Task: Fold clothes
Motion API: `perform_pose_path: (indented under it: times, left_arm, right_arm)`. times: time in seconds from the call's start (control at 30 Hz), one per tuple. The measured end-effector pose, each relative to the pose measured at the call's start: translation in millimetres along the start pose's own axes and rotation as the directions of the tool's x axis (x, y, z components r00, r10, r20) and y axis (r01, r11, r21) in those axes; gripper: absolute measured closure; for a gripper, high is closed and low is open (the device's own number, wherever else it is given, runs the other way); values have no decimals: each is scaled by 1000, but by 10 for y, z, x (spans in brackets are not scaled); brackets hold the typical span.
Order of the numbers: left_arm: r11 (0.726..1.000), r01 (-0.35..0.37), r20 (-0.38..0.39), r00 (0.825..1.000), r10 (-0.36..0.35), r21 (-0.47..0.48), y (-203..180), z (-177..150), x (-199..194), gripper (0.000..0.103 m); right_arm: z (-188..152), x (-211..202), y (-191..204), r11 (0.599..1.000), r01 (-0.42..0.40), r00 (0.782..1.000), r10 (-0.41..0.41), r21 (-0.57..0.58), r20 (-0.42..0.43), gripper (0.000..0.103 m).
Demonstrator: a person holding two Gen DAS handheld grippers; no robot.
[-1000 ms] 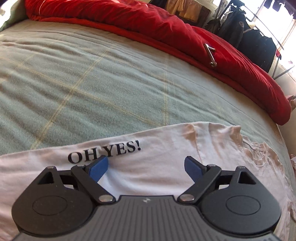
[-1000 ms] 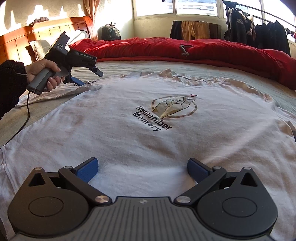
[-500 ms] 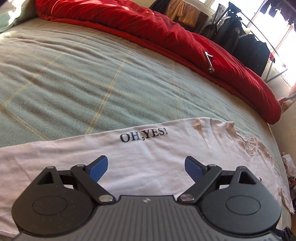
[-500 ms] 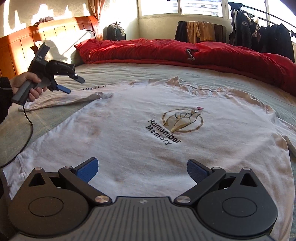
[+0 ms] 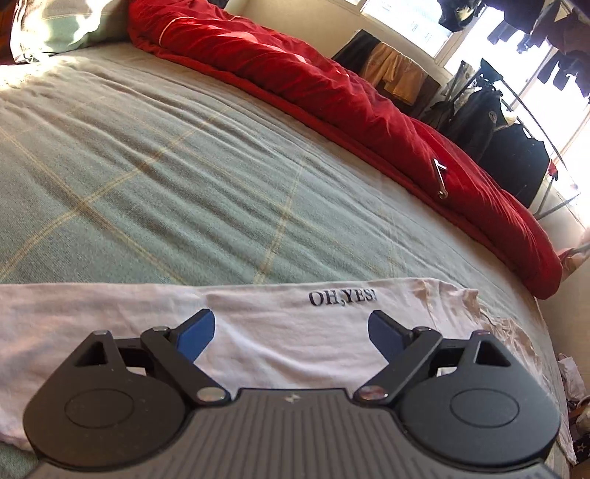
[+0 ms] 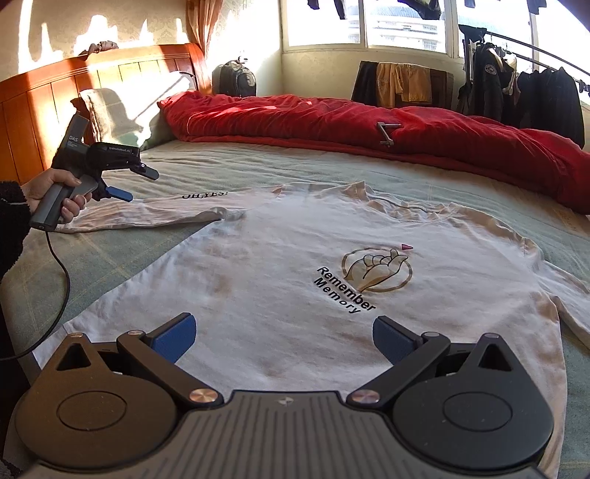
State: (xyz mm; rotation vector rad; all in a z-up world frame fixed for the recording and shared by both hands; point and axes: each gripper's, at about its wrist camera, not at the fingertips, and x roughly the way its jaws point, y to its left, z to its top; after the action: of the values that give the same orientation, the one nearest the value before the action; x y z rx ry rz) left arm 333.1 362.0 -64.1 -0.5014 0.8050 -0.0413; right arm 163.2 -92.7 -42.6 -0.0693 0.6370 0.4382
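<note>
A white long-sleeved t-shirt [image 6: 295, 258] lies flat, front up, on the bed, printed "Remember Memory" under a hand logo. Its left sleeve [image 5: 258, 324] stretches sideways and carries the words "OH,YES!" [image 5: 343, 296]. My left gripper [image 5: 291, 331] hovers open just above that sleeve, nothing between its blue pads. In the right wrist view a hand in a dark sleeve holds the left gripper [image 6: 138, 184] near the sleeve's outer end. My right gripper [image 6: 284, 331] stands open over the shirt's lower hem, holding nothing.
A green checked sheet [image 5: 184, 165] covers the bed. A red duvet [image 6: 368, 121] is bunched along the far side with a small metal piece [image 6: 385, 132] on it. Pillow [image 5: 62, 25] and wooden headboard [image 6: 37, 99] at left; clothes rack [image 6: 534, 92] by the window.
My left gripper has slid left along the sleeve, so the "OH,YES!" print now sits to the right. My right gripper has risen and drawn back. Both stay open.
</note>
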Motion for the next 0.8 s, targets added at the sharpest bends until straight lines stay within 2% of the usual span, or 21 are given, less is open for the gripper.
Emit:
perform_pose_path:
  times: [0.1, 0.2, 0.27, 0.33, 0.4, 0.47, 0.53, 0.63, 0.7, 0.8]
  left_arm:
    - [1000, -23, -31, 999, 24, 19, 61, -106, 17, 13]
    - [994, -114, 28, 993, 113, 8, 289, -81, 2, 13]
    - [984, -173, 61, 983, 175, -37, 473, 25, -27, 13]
    - [976, -192, 76, 977, 200, -100, 598, 104, -102, 13]
    - [973, -185, 102, 974, 200, -139, 625, 108, -254, 13]
    - [985, -129, 116, 983, 142, -115, 597, 34, -375, 13]
    - [992, -97, 103, 989, 106, -85, 571, -76, -442, 13]
    - [991, -111, 64, 991, 116, -75, 636, -263, -471, 13]
    - [986, -135, 68, 988, 142, -99, 758, -378, -539, 13]
    - [982, -84, 88, 991, 100, -169, 928, -474, -754, 13]
  right_arm:
    - [6, 37, 45, 1000, -15, 1000, 15, 14, -13, 0]
    - [9, 35, 109, 1000, -14, 1000, 14, -4, -21, 0]
    - [19, 21, 128, 1000, -7, 1000, 7, -18, -21, 0]
    - [28, 0, 121, 1000, 0, 1000, 0, -14, -17, 0]
    - [35, -20, 107, 1000, 3, 1000, -4, -7, -11, 0]
    - [32, -9, 102, 1000, 3, 1000, -3, 0, -12, 0]
    - [30, 14, 104, 1000, 1, 1000, -1, 8, -17, 0]
    - [25, 30, 143, 1000, -17, 1000, 17, 4, -25, 0]
    - [25, 18, 179, 1000, -20, 999, 20, -12, -25, 0]
    - [28, -22, 205, 999, -17, 1000, 16, -39, -19, 0]
